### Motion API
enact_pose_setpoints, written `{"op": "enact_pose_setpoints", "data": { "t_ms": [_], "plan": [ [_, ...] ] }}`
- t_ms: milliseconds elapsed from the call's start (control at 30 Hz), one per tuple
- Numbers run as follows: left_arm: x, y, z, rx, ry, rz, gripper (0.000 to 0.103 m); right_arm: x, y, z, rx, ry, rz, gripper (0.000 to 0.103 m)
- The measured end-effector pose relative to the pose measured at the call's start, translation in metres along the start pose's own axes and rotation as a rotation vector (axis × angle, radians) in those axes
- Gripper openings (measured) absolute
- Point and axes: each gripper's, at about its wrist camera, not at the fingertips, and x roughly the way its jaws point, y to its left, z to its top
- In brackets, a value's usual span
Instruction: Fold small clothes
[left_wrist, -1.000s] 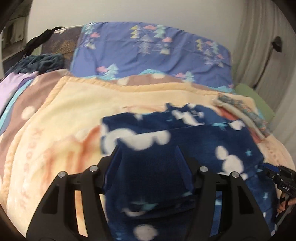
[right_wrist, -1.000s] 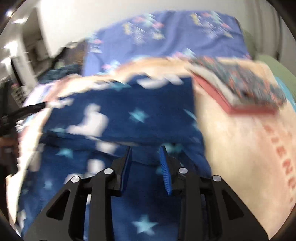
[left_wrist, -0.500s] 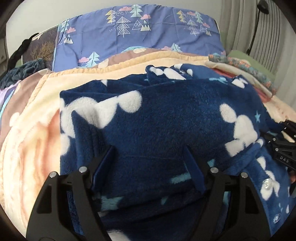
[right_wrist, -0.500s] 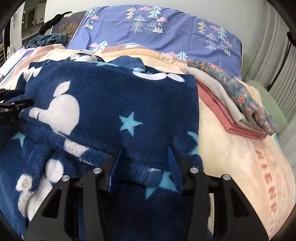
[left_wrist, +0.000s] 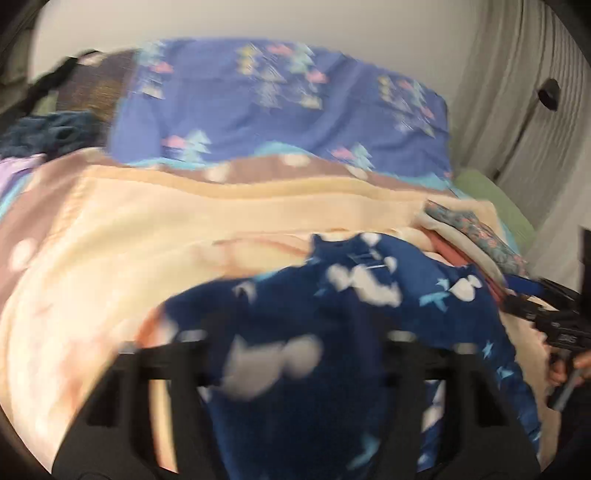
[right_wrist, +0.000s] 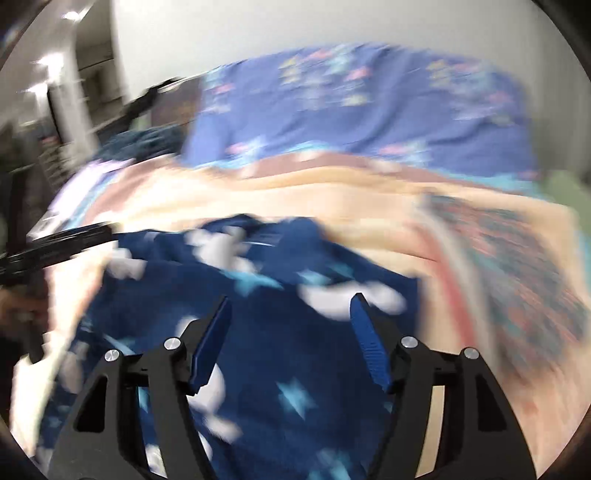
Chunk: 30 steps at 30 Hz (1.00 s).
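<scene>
A navy fleece garment (left_wrist: 369, 314) with white clouds and pale stars lies bunched on the peach blanket (left_wrist: 147, 240). My left gripper (left_wrist: 295, 343) is blurred at its near edge. Its jaws are closing with navy fabric mounded between them, and the pads are lost in the blur. In the right wrist view the same garment (right_wrist: 277, 369) spreads under my right gripper (right_wrist: 290, 306). Those jaws are opening, their blue pads (right_wrist: 214, 339) wide apart with nothing pressed between them. Each gripper shows at the other view's edge: the right gripper (left_wrist: 554, 321) and the left gripper (right_wrist: 66, 240).
A stack of folded clothes (left_wrist: 476, 236) topped by a floral piece sits at the right of the blanket. A blue tree-print pillow (left_wrist: 277, 110) lies at the back. A dark clothes heap (left_wrist: 48, 133) is far left, and curtains (left_wrist: 535, 110) hang at the right.
Both grippers have drawn back from the garment, which now looks smaller and farther off. The right jaws have spread wider and no longer straddle the hem. Both views are motion-blurred.
</scene>
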Motion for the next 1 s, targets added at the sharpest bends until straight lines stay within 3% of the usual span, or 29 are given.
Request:
{"op": "enact_pose_setpoints", "data": {
  "t_ms": [100, 167, 233, 267, 300, 333, 367, 433, 467, 567, 700, 767, 800, 867, 900, 967, 1000],
  "plan": [
    [0.054, -0.009, 0.018, 0.016, 0.128, 0.004, 0.045, 0.059, -0.004, 0.029, 0.055, 0.098, -0.096, 0.067],
    [0.083, -0.014, 0.016, 0.002, 0.182, 0.014, 0.061, 0.086, -0.013, 0.033, 0.124, 0.150, -0.088, 0.067],
    [0.106, -0.017, 0.009, -0.012, 0.230, -0.008, 0.064, 0.107, -0.021, 0.027, 0.195, 0.188, -0.048, 0.065],
    [0.113, -0.018, 0.005, -0.017, 0.225, -0.009, 0.056, 0.113, -0.022, 0.022, 0.212, 0.184, -0.024, 0.058],
    [0.113, -0.019, 0.004, -0.020, 0.213, -0.042, 0.040, 0.112, -0.018, 0.018, 0.203, 0.169, -0.019, 0.033],
    [0.106, -0.021, 0.004, -0.006, 0.190, -0.066, 0.022, 0.106, -0.011, 0.014, 0.156, 0.127, -0.025, 0.024],
    [0.099, -0.023, 0.005, 0.021, 0.162, -0.064, 0.015, 0.101, -0.004, 0.013, 0.090, 0.097, -0.051, 0.021],
    [0.085, -0.018, 0.005, 0.082, 0.123, -0.058, 0.014, 0.093, 0.003, 0.007, 0.009, 0.063, -0.136, 0.017],
    [0.085, -0.012, 0.003, 0.092, 0.130, -0.020, 0.008, 0.094, -0.002, 0.005, 0.026, 0.065, -0.161, 0.016],
    [0.104, 0.006, -0.011, 0.048, 0.190, -0.013, 0.010, 0.107, -0.025, -0.003, 0.164, 0.092, -0.150, 0.021],
    [0.095, -0.013, -0.008, 0.131, 0.130, 0.067, 0.013, 0.085, -0.010, -0.002, 0.078, 0.019, -0.254, 0.034],
    [0.075, -0.020, -0.001, 0.139, 0.059, 0.048, 0.015, 0.060, -0.003, -0.004, 0.070, -0.065, -0.240, 0.034],
    [0.062, -0.023, 0.002, 0.124, 0.017, 0.007, 0.016, 0.045, 0.002, -0.006, 0.076, -0.100, -0.184, 0.034],
    [0.045, -0.030, 0.002, 0.106, -0.035, -0.072, 0.022, 0.040, 0.007, -0.012, 0.076, -0.083, -0.128, 0.034],
    [0.046, -0.035, -0.001, 0.110, -0.031, -0.097, 0.024, 0.050, 0.009, -0.015, 0.075, -0.037, -0.131, 0.034],
    [0.079, -0.044, -0.017, 0.146, 0.076, -0.065, 0.033, 0.091, 0.007, -0.028, 0.081, 0.092, -0.166, 0.035],
    [0.104, -0.046, -0.033, 0.171, 0.154, -0.028, 0.033, 0.104, 0.009, -0.036, 0.051, 0.075, -0.190, 0.037]
  ]
}}
